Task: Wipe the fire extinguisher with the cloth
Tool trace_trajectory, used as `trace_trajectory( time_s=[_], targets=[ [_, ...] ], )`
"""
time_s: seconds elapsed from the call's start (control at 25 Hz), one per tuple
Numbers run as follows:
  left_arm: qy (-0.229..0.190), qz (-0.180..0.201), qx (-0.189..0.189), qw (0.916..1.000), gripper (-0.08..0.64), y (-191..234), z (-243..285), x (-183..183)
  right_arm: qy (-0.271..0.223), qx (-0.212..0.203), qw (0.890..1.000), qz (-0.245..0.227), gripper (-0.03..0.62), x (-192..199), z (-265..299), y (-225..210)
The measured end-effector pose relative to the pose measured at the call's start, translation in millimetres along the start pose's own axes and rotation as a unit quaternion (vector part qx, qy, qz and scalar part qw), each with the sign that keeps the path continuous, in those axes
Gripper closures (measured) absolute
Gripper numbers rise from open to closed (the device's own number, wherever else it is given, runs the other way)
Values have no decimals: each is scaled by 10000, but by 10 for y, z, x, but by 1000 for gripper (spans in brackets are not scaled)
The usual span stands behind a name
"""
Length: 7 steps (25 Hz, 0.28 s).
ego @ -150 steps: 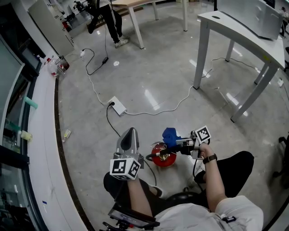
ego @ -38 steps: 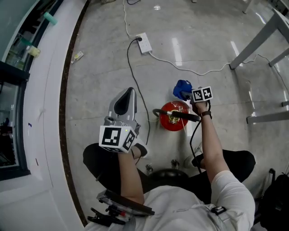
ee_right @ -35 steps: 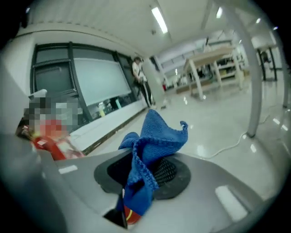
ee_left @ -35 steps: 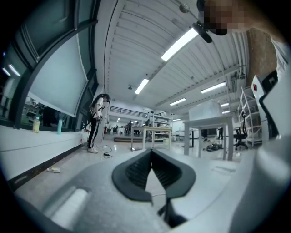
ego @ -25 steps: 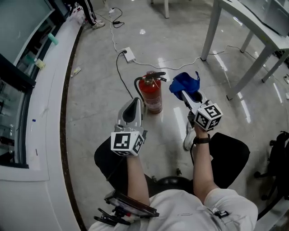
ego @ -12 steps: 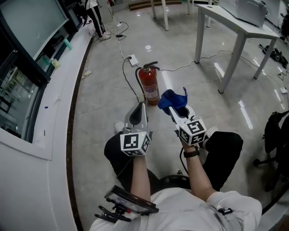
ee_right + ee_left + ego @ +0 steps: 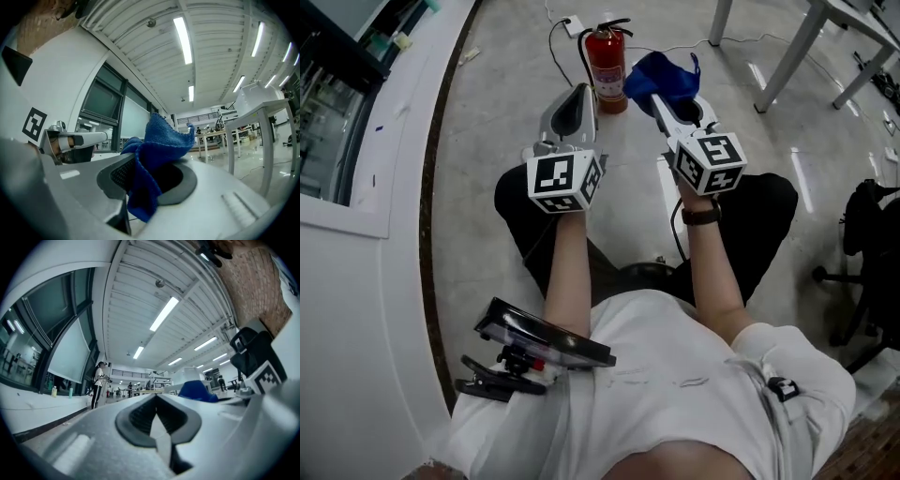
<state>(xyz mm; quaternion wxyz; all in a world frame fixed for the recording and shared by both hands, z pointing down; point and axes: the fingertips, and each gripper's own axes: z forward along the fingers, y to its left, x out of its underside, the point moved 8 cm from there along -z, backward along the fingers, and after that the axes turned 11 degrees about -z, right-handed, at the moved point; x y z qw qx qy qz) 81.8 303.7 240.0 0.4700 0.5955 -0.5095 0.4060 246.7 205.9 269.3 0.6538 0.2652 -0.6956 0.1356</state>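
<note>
Where the grey floor (image 7: 502,112) runs toward the top edge of the head view, the fire extinguisher (image 7: 607,67) stands upright on its base. It is a red cylinder with a pale label on its side, a black valve and lever on top, and a black hose (image 7: 581,45) looping down its left flank. Its long axis is vertical, with the head end up. A blue cloth (image 7: 661,77) of nubbly terry is bunched just to its right; I cannot tell whether the two touch. The right gripper (image 7: 140,187) has its jaws clamped on that cloth (image 7: 157,154). A fold is pinched between the dark pads, the loose end stands up above them, and a corner hangs below. The left gripper (image 7: 157,427) has its jaws closed together with nothing between them. In the head view it (image 7: 579,92) points at the floor just left of the extinguisher's base, apart from it. Both grippers are held out over the knees of the seated person, with marker cubes toward the body. Behind the extinguisher a white power strip (image 7: 570,21) lies on the floor with a white cable (image 7: 670,47) running off to the right, toward the table legs (image 7: 787,56) near the top right corner.
</note>
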Motion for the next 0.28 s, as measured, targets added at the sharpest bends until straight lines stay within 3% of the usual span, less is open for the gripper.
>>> trace_trajectory(
  time_s=[0.28],
  targets=[
    [62, -63, -163, 9998, 560, -79, 142, 10, -17, -198, 9998, 43, 483, 20, 37, -215]
  ],
)
